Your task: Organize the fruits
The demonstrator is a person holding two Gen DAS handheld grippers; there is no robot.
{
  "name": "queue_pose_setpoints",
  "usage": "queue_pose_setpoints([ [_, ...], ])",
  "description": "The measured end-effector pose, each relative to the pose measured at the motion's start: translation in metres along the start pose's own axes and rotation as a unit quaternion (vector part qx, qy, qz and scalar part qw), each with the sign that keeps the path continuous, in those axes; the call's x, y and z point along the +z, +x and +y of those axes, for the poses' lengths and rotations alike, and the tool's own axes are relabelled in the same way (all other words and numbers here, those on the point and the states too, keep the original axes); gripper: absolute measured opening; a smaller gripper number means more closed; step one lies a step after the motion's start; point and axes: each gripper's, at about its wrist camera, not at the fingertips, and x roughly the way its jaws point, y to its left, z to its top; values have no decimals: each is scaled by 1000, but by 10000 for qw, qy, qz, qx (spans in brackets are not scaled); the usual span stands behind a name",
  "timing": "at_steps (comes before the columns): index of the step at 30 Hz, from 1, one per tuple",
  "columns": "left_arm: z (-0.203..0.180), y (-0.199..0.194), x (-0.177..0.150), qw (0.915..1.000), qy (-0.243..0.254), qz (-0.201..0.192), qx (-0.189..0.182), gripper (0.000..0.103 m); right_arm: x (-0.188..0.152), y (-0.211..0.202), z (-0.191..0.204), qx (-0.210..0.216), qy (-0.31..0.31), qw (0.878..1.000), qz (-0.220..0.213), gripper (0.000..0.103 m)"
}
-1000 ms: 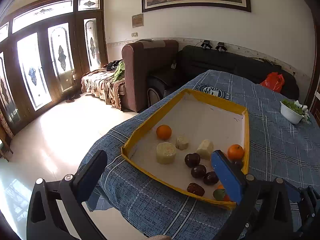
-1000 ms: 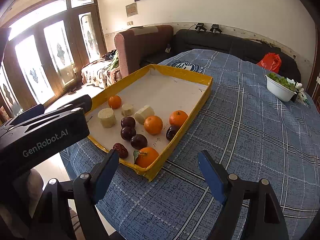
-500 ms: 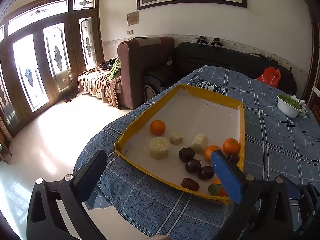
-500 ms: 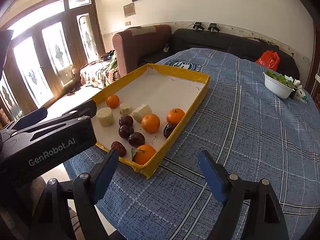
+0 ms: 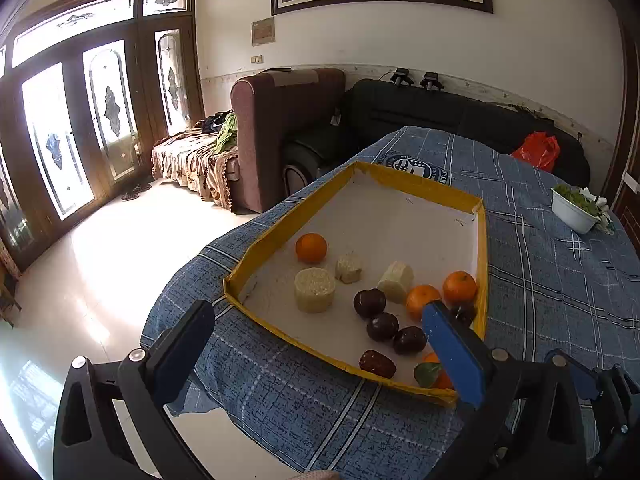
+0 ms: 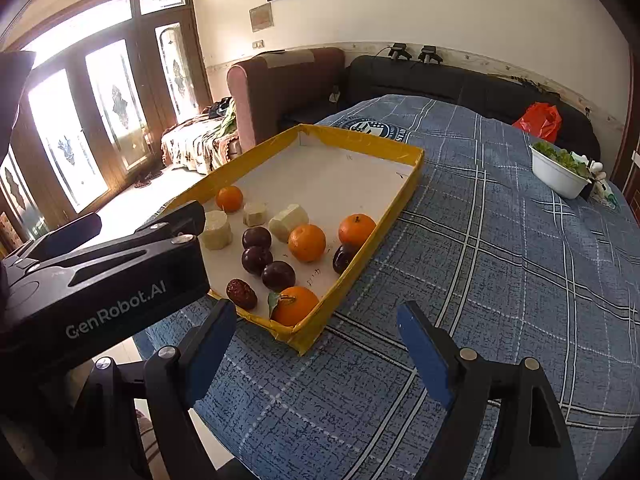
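A yellow-rimmed tray [image 5: 416, 182] [image 6: 404, 150] lies on a blue plaid tablecloth. In it are several oranges [image 5: 311, 247] [image 6: 307, 242], dark plums [image 5: 369, 303] [image 6: 257, 259], a red date [image 5: 377, 363] [image 6: 241, 293] and pale cut chunks [image 5: 314, 289] [image 6: 288, 217]. My left gripper [image 5: 316, 348] is open and empty, held above the tray's near edge. My right gripper [image 6: 316, 344] is open and empty, above the cloth near the tray's near right corner. The left gripper's body [image 6: 100, 276] shows at the left of the right wrist view.
A white bowl of greens [image 5: 574, 210] [image 6: 558, 172] stands at the table's far right. A red bag [image 5: 536, 152] lies on the dark sofa behind. A brown armchair [image 5: 284, 120] stands to the left. The table edge drops to a tiled floor [image 5: 100, 260].
Both grippers have drawn back and risen a little, so the tray looks smaller and further off. The fruits have not moved. Both grippers stay open.
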Motion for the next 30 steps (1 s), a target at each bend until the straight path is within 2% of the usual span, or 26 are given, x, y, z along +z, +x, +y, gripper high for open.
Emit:
queue_pose_setpoints([
  [19,4,4,0,9999,15,137,3,103,-1,2,-1,-32,-3,10000,13,88],
  [24,45,8,9,9986,-345,189,350,103,4,-6,-20,-245,127,9996,-86,88],
  [27,75,10,9,9966,-721,282,292,103,15,-8,-29,-313,139,9994,-95,88],
  [30,90,9,8,9956,-887,266,148,103,33,-3,-24,-102,-76,9999,-10,88],
])
